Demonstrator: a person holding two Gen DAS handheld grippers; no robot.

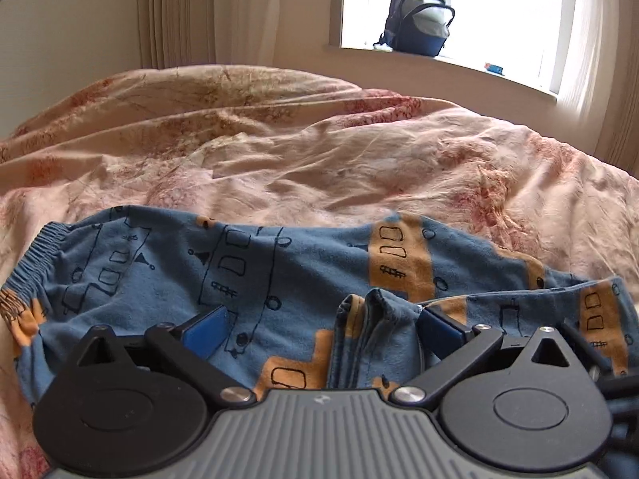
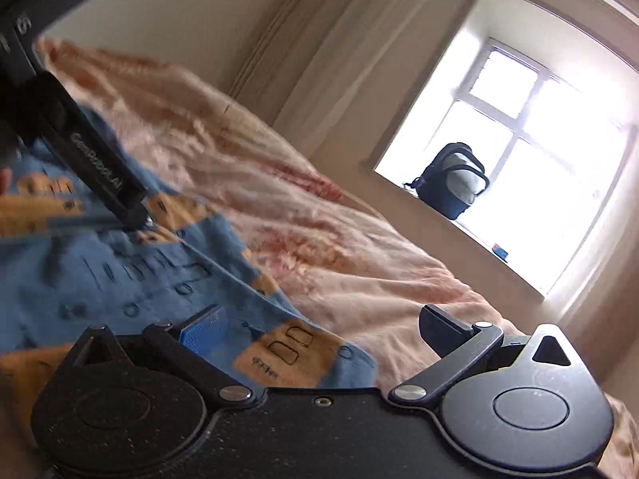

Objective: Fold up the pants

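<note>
Blue pants [image 1: 279, 263] with orange vehicle prints lie spread across a pink floral bedspread [image 1: 319, 151]. Their elastic waistband [image 1: 36, 247] is at the left. My left gripper [image 1: 323, 329] is open low over the cloth, with a bunched fold [image 1: 359, 319] rising between its blue pads, which do not press on it. In the right wrist view the pants [image 2: 120, 279] fill the lower left, blurred. My right gripper [image 2: 323, 327] is open over their orange-printed edge and the bedspread [image 2: 359, 271], holding nothing. One black finger [image 2: 104, 171] of the left gripper reaches down onto the cloth at upper left.
A dark backpack [image 1: 415, 24] stands on the windowsill [image 1: 459, 64] beyond the bed, also in the right wrist view as the backpack [image 2: 451, 179]. A small blue item [image 1: 494, 68] lies on the sill. Cream curtains [image 1: 179, 12] hang at the wall behind the rumpled bedspread.
</note>
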